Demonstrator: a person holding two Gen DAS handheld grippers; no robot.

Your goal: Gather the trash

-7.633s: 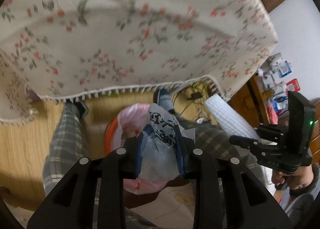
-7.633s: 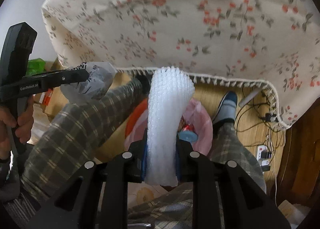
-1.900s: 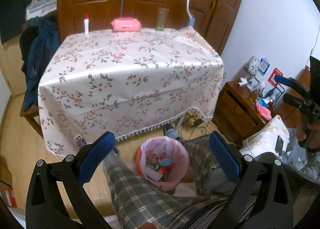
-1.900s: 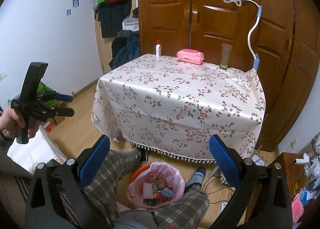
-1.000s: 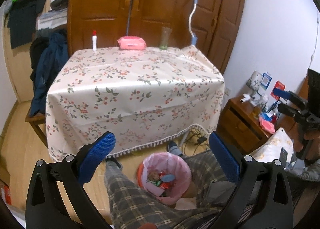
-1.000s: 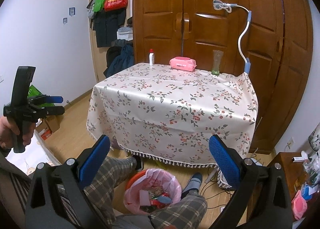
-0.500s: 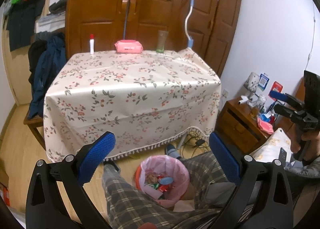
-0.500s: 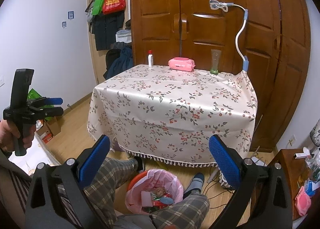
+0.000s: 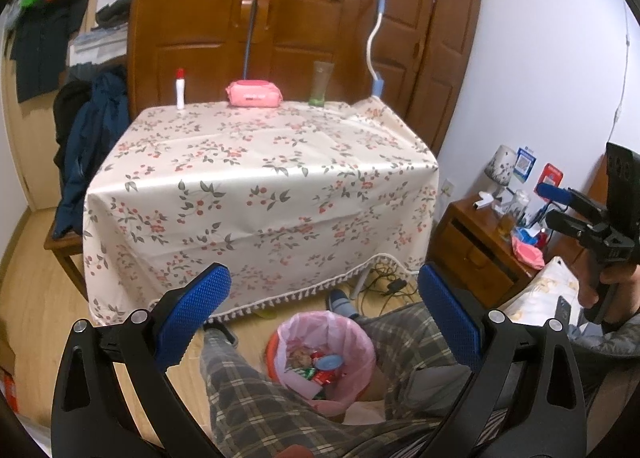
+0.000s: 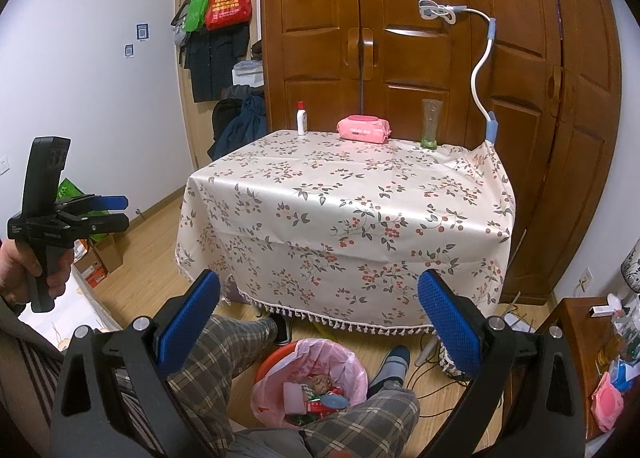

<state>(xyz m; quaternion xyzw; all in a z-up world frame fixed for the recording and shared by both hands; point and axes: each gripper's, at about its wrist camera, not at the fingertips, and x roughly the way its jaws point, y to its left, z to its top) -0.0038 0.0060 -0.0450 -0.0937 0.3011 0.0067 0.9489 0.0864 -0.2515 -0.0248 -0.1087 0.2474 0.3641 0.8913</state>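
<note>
A bin with a pink liner [image 9: 362,342] stands on the floor between the person's plaid-trousered legs and holds mixed wrappers and scraps; it also shows in the right wrist view [image 10: 352,370]. My left gripper [image 9: 324,310] is open wide and empty, held high above the bin. My right gripper [image 10: 320,310] is open wide and empty too. Each gripper shows from the side in the other's view: the right gripper [image 9: 560,206] and the left gripper [image 10: 108,212].
A table with a floral cloth [image 9: 260,162] stands ahead, carrying a white bottle [image 9: 180,89], a pink wipes pack [image 9: 254,95], a glass [image 9: 322,83] and a clip-on holder arm [image 9: 374,38]. A wooden wardrobe [image 10: 400,38] is behind. A nightstand [image 9: 476,242] is at right.
Both grippers have let go of their trash, opened wide and risen far back from the bin, so the whole table and room now show. In the last second they only drifted slightly upward.
</note>
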